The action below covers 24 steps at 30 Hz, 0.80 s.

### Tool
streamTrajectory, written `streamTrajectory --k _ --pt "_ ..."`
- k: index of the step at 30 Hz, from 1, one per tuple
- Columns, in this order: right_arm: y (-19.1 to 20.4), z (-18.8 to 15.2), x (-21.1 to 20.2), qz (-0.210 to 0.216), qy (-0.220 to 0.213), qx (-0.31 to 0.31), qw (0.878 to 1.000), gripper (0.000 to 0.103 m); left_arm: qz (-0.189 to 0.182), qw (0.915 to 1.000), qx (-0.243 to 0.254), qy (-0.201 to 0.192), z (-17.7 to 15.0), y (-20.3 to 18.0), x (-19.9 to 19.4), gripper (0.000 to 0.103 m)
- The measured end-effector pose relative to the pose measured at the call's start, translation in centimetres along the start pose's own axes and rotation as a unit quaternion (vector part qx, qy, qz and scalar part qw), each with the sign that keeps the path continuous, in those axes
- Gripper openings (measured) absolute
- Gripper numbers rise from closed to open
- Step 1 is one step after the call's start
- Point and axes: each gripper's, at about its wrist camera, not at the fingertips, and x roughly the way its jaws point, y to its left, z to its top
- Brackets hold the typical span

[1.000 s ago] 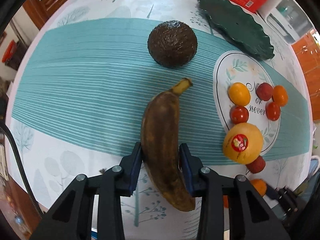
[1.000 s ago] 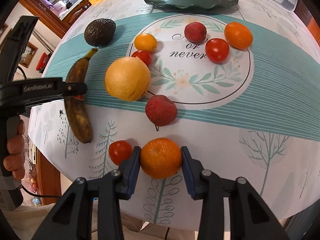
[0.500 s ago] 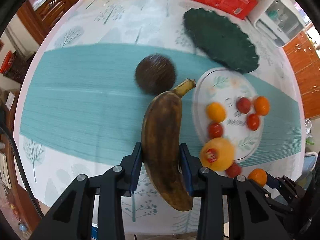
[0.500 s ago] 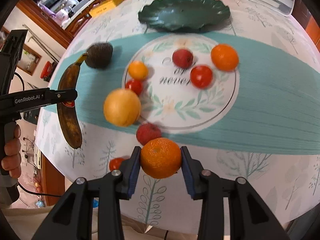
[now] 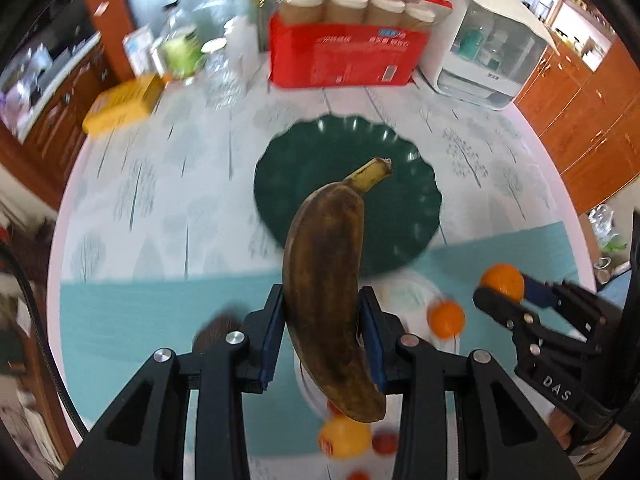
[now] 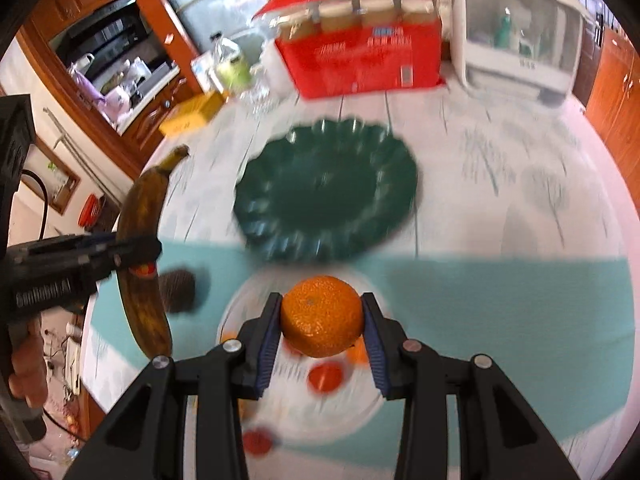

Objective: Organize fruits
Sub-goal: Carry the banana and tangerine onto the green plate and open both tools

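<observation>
Both grippers have come up off the table since a second ago, each carrying its fruit along, and the dark green scalloped plate (image 5: pixel 404 184) that used to sit at the top edge of each view is now pretty much dead centre. So, left gripper (image 5: pixel 323 330) is clamped on the overripe brown banana (image 5: pixel 326 280), pads pressing it around the middle, yellow stem tip poking up over the plate and the fat end hanging down at the bottom of the frame. Right gripper (image 6: pixel 323 322) is squeezed onto the orange (image 6: pixel 322 315), which sits snug between the blue pads; in the left wrist view you can see it too at the right edge, same orange (image 5: pixel 503 280) in that gripper (image 5: pixel 506 286). From the right wrist view the banana (image 6: pixel 140 240) and the left gripper (image 6: pixel 120 250) show at the left edge, with a hand (image 6: pixel 26 368) on the handle. Below them, all blurry: the avocado (image 6: pixel 180 290) on the teal placemat (image 6: pixel 500 300), a tomato (image 6: pixel 325 376) on the round printed patch, and another orange (image 5: pixel 446 318) in the left view. At the top of the frame sit a red package (image 5: pixel 344 54), a white appliance (image 5: pixel 488 48) and a yellow box (image 5: pixel 120 106).
</observation>
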Motion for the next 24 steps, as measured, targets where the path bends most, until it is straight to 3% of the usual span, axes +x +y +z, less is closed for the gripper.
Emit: streamTrajectory --k 9,15,24 --pt "-2.4 6.4 7.5 -0.021 0.029 0.004 0.999 0.039 0.030 0.9990 0.024 0.024 6.1 -1.5 7.7 0.034" --pt "-3.4 7.6 11.8 -0.029 0.065 0.014 0.997 0.039 0.036 0.9974 0.008 0.062 7.7 -0.6 13.4 0.034" --pt "-2.6 7.7 14.2 -0.035 0.084 -0.009 0.996 0.040 0.033 0.9966 0.003 0.075 8.2 -0.5 16.1 0.034"
